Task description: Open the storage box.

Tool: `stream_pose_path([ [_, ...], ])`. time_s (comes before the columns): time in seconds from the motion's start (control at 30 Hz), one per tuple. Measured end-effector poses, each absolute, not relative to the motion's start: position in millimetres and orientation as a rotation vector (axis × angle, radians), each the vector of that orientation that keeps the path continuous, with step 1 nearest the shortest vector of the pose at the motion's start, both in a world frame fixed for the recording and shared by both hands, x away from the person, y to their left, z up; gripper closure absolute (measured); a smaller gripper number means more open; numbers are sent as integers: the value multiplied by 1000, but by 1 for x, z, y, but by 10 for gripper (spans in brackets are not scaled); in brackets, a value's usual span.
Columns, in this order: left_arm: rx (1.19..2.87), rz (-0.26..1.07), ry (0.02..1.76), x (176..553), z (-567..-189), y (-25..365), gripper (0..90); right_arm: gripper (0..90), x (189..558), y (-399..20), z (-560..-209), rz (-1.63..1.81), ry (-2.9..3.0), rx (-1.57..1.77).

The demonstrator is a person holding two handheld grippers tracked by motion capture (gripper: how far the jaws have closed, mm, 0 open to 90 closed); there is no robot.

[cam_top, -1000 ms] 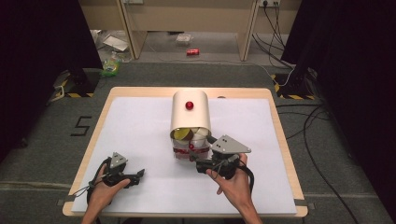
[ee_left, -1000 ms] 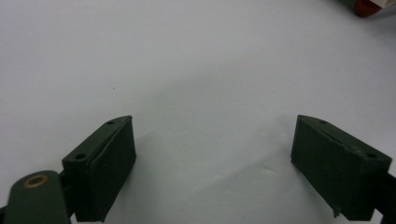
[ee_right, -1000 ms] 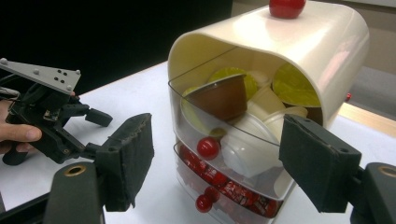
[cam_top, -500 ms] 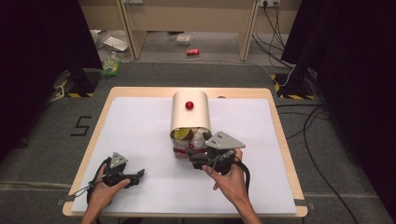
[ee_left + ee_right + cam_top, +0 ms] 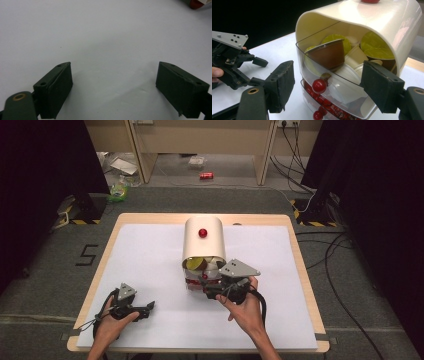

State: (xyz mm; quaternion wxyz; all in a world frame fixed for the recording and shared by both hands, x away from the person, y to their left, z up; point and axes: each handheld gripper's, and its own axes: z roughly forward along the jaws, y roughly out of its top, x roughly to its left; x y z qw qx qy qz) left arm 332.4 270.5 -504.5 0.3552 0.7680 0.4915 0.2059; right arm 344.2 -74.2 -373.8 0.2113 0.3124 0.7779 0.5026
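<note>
So the cream-coloured capsule dispenser (image 5: 203, 240) is taken as the landmark here, sitting around the middle of the white table (image 5: 150, 265) with its open front facing the person.

Going from the left: the left gripper (image 5: 142, 309) is parked well off to the left of the dispenser and nearer the person's edge, held low over the table. In the left gripper view its jaws are spread wide with nothing but bare white surface between them, so it's plainly not involved right now.

Then the dispenser itself. Its upper clear drawer (image 5: 342, 87) is seen tilted out at the front, stuffed with coffee capsules, one brown capsule (image 5: 328, 53) lying on top with yellow-lidded ones behind. A red knob (image 5: 319, 85) is fixed on the drawer front, and a second red knob (image 5: 318, 115) is seen on the lower drawer, which is packed with red capsules.

Last, the right gripper (image 5: 327, 82) is right up against the dispenser's front. Its jaws are apart, not clamped on anything, and the upper knob sits straight ahead between them, slightly closer to the left pad. The drawer front runs crosswise to the jaws, so the knob is probably what gets pinched next, and the right hand is clearly the nearer one for that.
</note>
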Motion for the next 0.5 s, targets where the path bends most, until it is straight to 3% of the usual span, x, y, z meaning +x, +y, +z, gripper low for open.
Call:
stream_pose_path([
  [0.5,1984,532,1270,332,-504,271,129,276,339,-76,-371,1384,2188,869],
])
